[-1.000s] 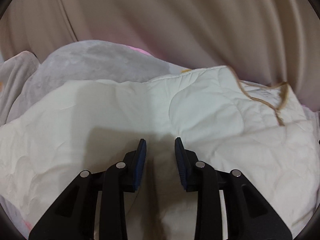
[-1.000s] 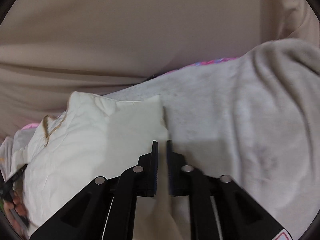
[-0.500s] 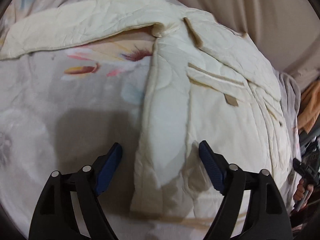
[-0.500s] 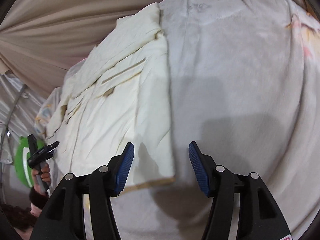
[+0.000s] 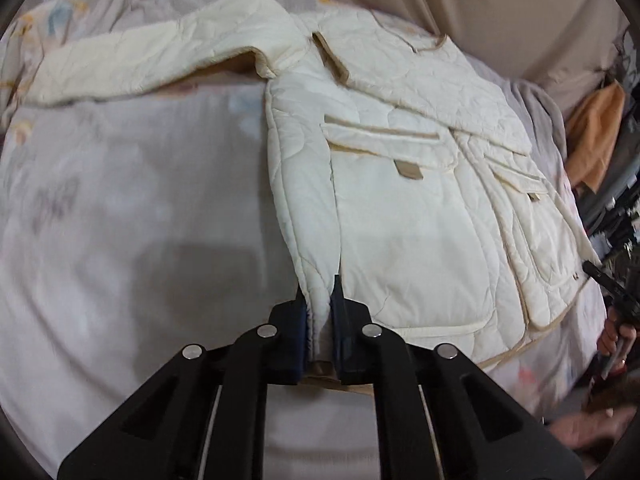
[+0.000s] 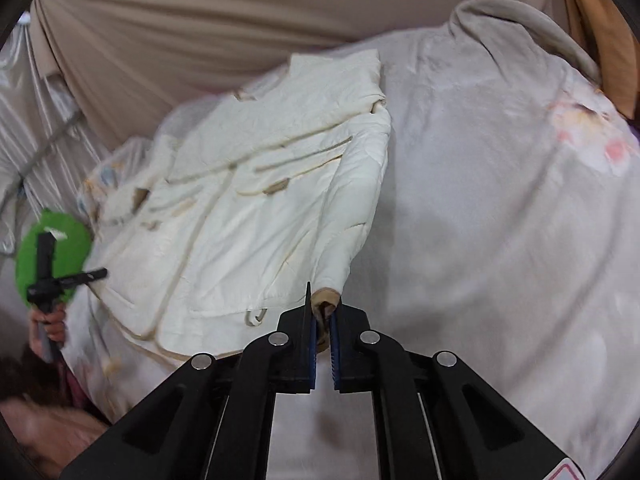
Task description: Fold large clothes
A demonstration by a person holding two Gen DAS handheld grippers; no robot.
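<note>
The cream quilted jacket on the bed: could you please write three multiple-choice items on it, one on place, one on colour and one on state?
1. Where does the cream quilted jacket lie?
A. on a pale grey blanket
B. on a bare wooden floor
C. on a hanger

2. What colour is the jacket's edge trim?
A. bright red
B. tan
C. black

3. What is between the left gripper's pads?
A. nothing
B. a green disc
C. a fold at the jacket's lower edge

Answers:
1 A: grey fabric shows all round the jacket.
2 B: tan piping lines the hem and pocket flaps.
3 C: cream fabric is pinched between the closing blue pads.
</note>
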